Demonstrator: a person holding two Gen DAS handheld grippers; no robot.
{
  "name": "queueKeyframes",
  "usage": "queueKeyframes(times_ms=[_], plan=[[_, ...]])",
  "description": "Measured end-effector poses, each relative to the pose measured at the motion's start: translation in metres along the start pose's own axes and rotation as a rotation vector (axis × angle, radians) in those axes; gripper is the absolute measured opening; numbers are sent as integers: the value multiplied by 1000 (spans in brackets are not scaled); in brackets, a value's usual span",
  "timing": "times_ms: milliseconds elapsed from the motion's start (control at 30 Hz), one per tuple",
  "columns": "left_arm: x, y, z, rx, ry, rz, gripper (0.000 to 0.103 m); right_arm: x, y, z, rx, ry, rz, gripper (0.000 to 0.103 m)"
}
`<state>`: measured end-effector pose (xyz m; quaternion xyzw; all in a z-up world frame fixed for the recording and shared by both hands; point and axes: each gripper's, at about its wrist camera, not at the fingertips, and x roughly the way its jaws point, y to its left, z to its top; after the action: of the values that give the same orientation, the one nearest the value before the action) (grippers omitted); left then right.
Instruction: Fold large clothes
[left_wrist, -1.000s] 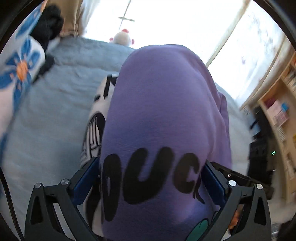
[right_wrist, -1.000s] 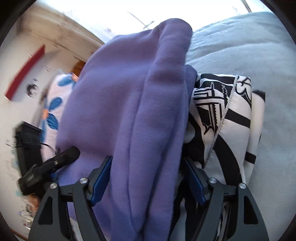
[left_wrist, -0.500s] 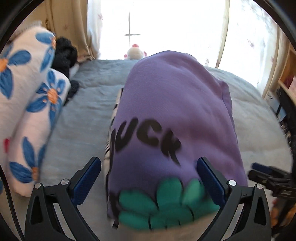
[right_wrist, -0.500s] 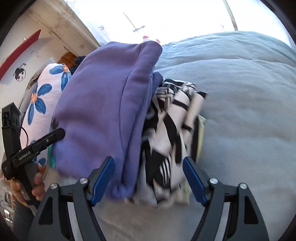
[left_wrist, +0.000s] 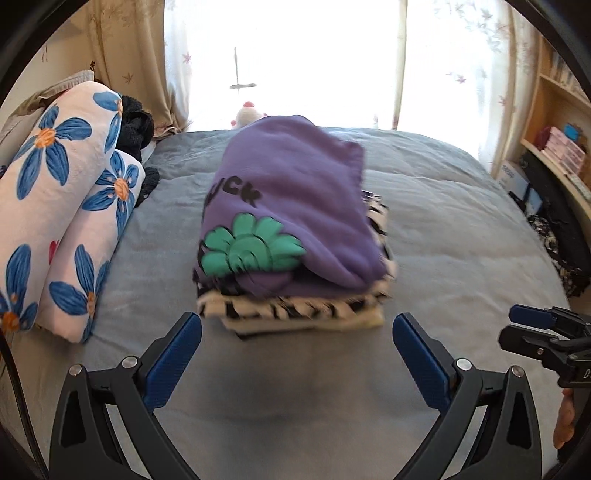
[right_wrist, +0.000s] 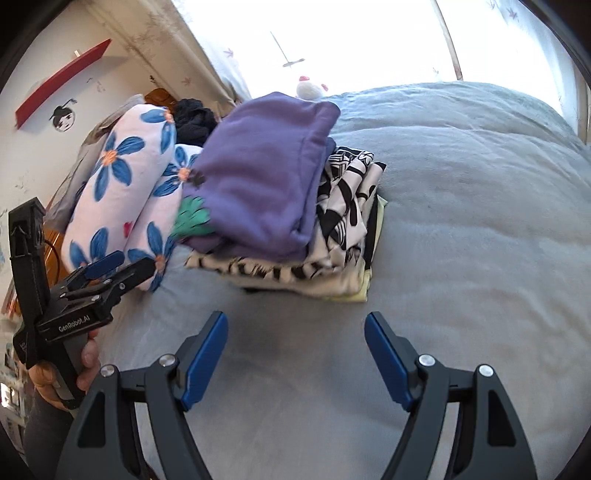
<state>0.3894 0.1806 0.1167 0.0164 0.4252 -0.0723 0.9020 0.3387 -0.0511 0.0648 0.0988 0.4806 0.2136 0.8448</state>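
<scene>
A folded purple sweatshirt (left_wrist: 295, 206) with black letters and a green print lies on top of a stack of folded clothes, above a black-and-white patterned garment (left_wrist: 295, 310) and a pale yellow piece (right_wrist: 364, 288). The stack sits mid-bed on the grey-blue cover (left_wrist: 461, 236). It also shows in the right wrist view (right_wrist: 262, 173). My left gripper (left_wrist: 297, 354) is open and empty, a short way in front of the stack. My right gripper (right_wrist: 295, 354) is open and empty, also short of the stack. Each gripper shows in the other's view, the right gripper (left_wrist: 543, 332) and the left gripper (right_wrist: 107, 269).
Rolled white bedding with blue flowers (left_wrist: 66, 206) lies along the bed's left side, with dark clothing (left_wrist: 135, 125) behind it. A small plush toy (left_wrist: 247, 114) sits by the bright window. Shelves (left_wrist: 561, 147) stand to the right of the bed.
Both grippers have let go of the purple sweatshirt and pulled back from the stack. The sweatshirt now rests folded on the pile.
</scene>
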Motion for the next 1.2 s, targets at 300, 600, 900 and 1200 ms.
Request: queueKeyframes(times_ms=[300,600,900,1200], plan=[[-92,-54,-50,49,-30,-19,103,-94,25,-51,-53,-45,-55,77],[-135,-103,-108,109,5,8,103,-141,17,-116,-83,-46,-177,77],[-150,-137,-204,112,-56,18,103,-149,-10,-218,-50,-109,-253,78],[-139,-153,-305,12,-19,-6,103,-140,-22,-309,42,-162,-300,99]])
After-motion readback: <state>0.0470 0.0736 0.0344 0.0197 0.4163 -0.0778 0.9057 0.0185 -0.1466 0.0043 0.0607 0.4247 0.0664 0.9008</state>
